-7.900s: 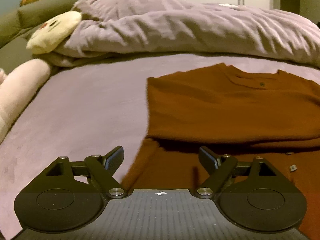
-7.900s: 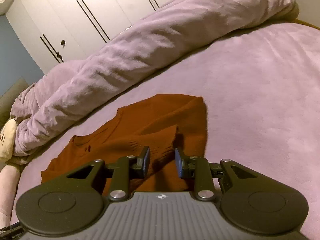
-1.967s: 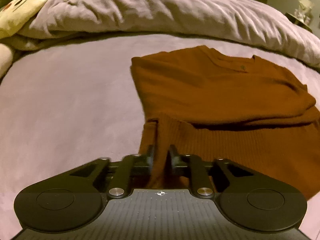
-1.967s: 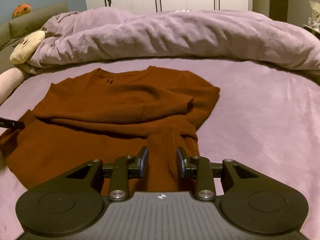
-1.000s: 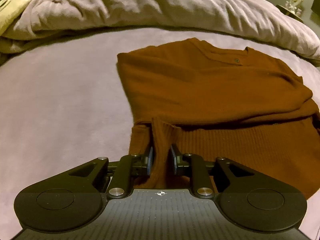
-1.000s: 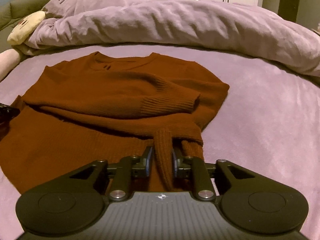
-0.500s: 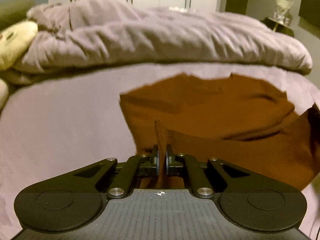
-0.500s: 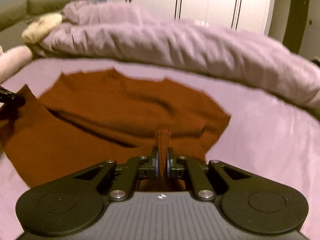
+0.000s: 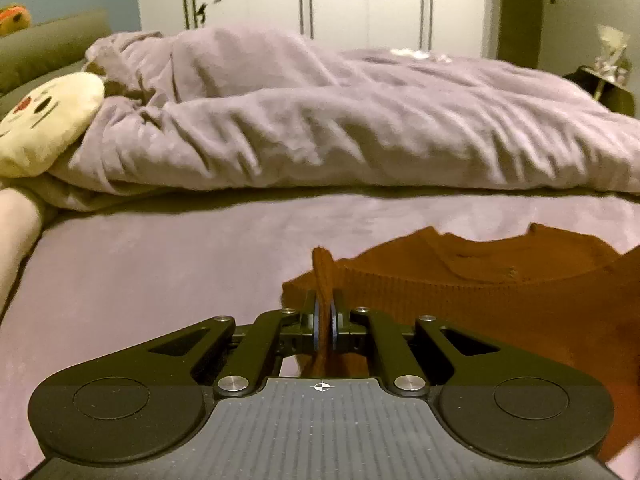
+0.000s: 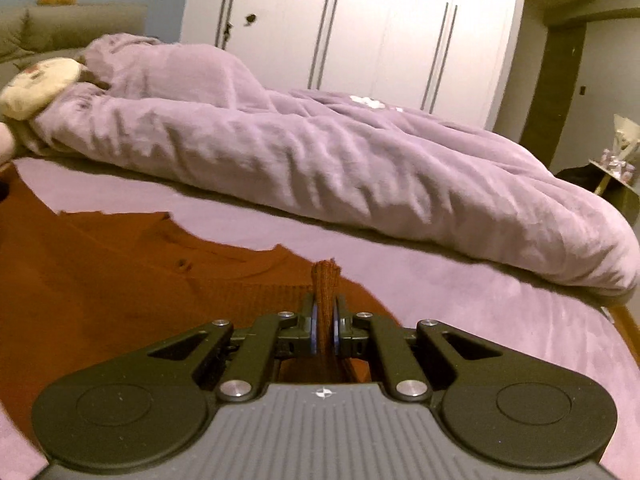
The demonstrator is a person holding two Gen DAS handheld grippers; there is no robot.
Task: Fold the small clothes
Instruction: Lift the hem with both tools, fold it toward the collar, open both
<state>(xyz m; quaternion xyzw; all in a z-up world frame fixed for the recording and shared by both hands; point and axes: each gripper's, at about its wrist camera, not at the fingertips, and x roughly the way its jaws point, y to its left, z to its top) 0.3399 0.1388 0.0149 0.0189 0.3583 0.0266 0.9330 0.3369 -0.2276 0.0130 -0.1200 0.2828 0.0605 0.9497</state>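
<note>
A rust-brown knit sweater [image 9: 480, 292] lies on the purple bed sheet [image 9: 160, 264], its ribbed hem lifted off the bed. My left gripper [image 9: 325, 312] is shut on the hem's left corner, a pinch of ribbed knit standing up between its pads. In the right wrist view my right gripper [image 10: 325, 312] is shut on the hem's right corner of the same sweater [image 10: 120, 280]. The raised hem stretches between the two grippers and hides most of the sweater's body; the neckline and a small button show beyond it.
A bunched purple duvet [image 9: 340, 132] runs across the bed behind the sweater. A cream plush pillow with a face [image 9: 48, 120] lies at the far left. White wardrobe doors [image 10: 360, 32] stand behind, and a side table with small items [image 10: 620, 152] at the right.
Both grippers closed on the hem's corners, then rose and tilted up, lifting the hem off the bed. The sweater has sunk lower in both views and more wardrobe shows.
</note>
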